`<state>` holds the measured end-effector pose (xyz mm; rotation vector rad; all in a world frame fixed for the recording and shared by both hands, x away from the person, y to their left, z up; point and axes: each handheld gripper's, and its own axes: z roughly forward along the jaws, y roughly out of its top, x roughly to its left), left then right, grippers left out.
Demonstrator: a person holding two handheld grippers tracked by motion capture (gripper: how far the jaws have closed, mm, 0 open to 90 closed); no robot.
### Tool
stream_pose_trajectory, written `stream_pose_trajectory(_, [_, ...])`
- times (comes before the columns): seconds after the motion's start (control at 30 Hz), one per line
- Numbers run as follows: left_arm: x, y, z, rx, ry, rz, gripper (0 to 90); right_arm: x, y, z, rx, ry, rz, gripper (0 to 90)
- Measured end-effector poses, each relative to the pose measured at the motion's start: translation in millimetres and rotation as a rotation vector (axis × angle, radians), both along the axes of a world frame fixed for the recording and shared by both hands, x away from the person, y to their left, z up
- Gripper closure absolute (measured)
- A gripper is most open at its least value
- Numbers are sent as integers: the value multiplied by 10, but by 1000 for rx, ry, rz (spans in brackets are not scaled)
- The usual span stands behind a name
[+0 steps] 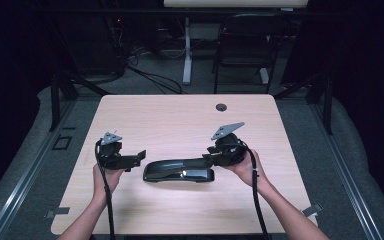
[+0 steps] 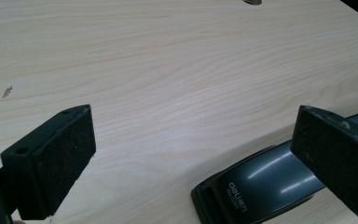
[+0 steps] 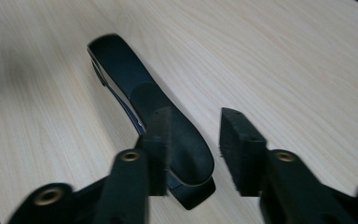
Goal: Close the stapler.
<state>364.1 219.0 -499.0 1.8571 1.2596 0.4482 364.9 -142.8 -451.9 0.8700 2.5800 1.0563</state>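
A long black stapler [image 1: 177,171] lies flat on the light wooden table [image 1: 180,115], near the front middle. My left gripper [image 1: 139,157] is held just off the stapler's left end, its jaws wide open with nothing between them. In the left gripper view the stapler's printed end [image 2: 256,186] lies low between the left gripper's [image 2: 196,135] pads, nearer the right one. My right gripper [image 1: 211,155] hovers at the stapler's right end. In the right gripper view the stapler [image 3: 135,88] runs away from the right gripper [image 3: 196,119]. Those jaws stand partly open over its near end, with a gap at the right pad.
A round cable hole [image 1: 221,107] sits near the table's far edge. Beyond the table stand a dark chair [image 1: 245,45] and a white desk leg [image 1: 186,55], with cables [image 1: 150,75] on the floor. A small scuff [image 2: 7,91] marks the tabletop.
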Motion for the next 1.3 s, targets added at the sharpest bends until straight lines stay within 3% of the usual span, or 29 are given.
stream_pose_trajectory(0.33, [3, 2, -3, 0, 1, 1, 2, -83, -125, 100, 20, -37, -21, 236])
stream_pose_trajectory(0.47, [5, 2, -6, 0, 3, 2, 2, -135, -204, 118, 31, -61, -31, 149])
stream_pose_trajectory(0.6, [5, 0, -5, 2, 1, 0, 2, -188, -293, 104, 43, -71, -39, 90])
stream_pose_trajectory(0.8, [7, -3, -6, 2, 5, -4, 3, -234, -445, 2, 22, -79, -87, 33])
stream_pose_trajectory(1.07, [14, -4, -12, 1, 9, -10, 3, -282, -681, -146, -36, -121, -162, 12])
stream_pose_trajectory(1.3, [30, -26, -29, 9, 20, -17, 3, -228, -850, -250, -59, -77, -209, 5])
